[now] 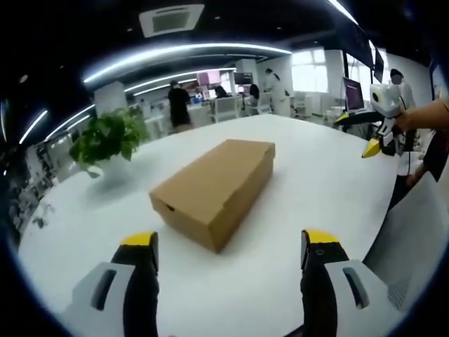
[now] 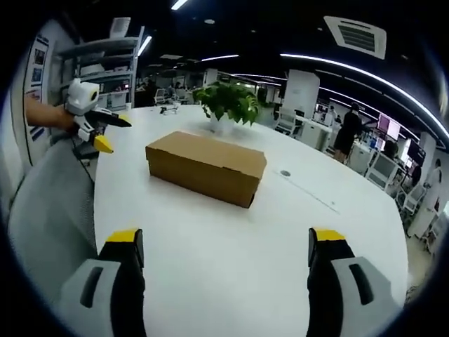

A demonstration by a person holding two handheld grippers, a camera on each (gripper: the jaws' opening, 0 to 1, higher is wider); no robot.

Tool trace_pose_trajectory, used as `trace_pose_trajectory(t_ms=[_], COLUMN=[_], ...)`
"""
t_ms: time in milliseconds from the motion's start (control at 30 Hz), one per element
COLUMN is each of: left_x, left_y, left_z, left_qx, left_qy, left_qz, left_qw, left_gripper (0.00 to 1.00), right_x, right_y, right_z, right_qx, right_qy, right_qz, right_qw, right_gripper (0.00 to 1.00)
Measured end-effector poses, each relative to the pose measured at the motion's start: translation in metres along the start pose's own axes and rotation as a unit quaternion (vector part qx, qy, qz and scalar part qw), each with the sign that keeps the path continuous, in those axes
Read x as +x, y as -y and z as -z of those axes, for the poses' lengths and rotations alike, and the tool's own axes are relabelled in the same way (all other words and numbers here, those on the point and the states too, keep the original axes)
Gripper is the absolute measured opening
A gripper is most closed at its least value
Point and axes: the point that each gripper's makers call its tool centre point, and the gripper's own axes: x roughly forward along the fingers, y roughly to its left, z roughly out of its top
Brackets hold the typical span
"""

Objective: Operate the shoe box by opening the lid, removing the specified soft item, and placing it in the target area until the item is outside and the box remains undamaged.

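Left gripper view has the closed cardboard shoe box [image 1: 214, 190] lying on the white table [image 1: 316, 182], ahead of the left gripper [image 1: 230, 247], whose jaws stand wide apart, clear of it. Right gripper view puts the box [image 2: 205, 167] ahead of the right gripper [image 2: 226, 247], jaws spread, gripping nothing, a potted plant [image 2: 228, 104] behind.

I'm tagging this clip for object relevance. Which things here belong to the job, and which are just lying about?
Job: cardboard shoe box, lid closed; left gripper, open; right gripper, open; white table.
Lying about: potted plant; shelving; grey chair back.
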Motion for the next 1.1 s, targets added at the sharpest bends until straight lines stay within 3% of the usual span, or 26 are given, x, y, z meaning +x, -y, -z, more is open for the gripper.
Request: trace_pose_trajectory(t_ms=[533, 1100], left_x=[0.013, 0.035], left_y=[-0.016, -0.028], left_z=[-0.001, 0.011], left_qx=[-0.016, -0.032], left_qy=[-0.013, -0.033], left_qz=[-0.024, -0.037], left_qw=[0.9995, 0.9983], left_gripper=[0.78, 0.71], right_x=[0.035, 0.082], right_y=[0.021, 0.035], right_z=[-0.015, -0.031], right_qx=[-0.028, -0.049], right_qy=[0.008, 0.018], right_qz=[-0.039, -0.083], right_qw=[0.9988, 0.9952], right_gripper=[0.89, 0.80])
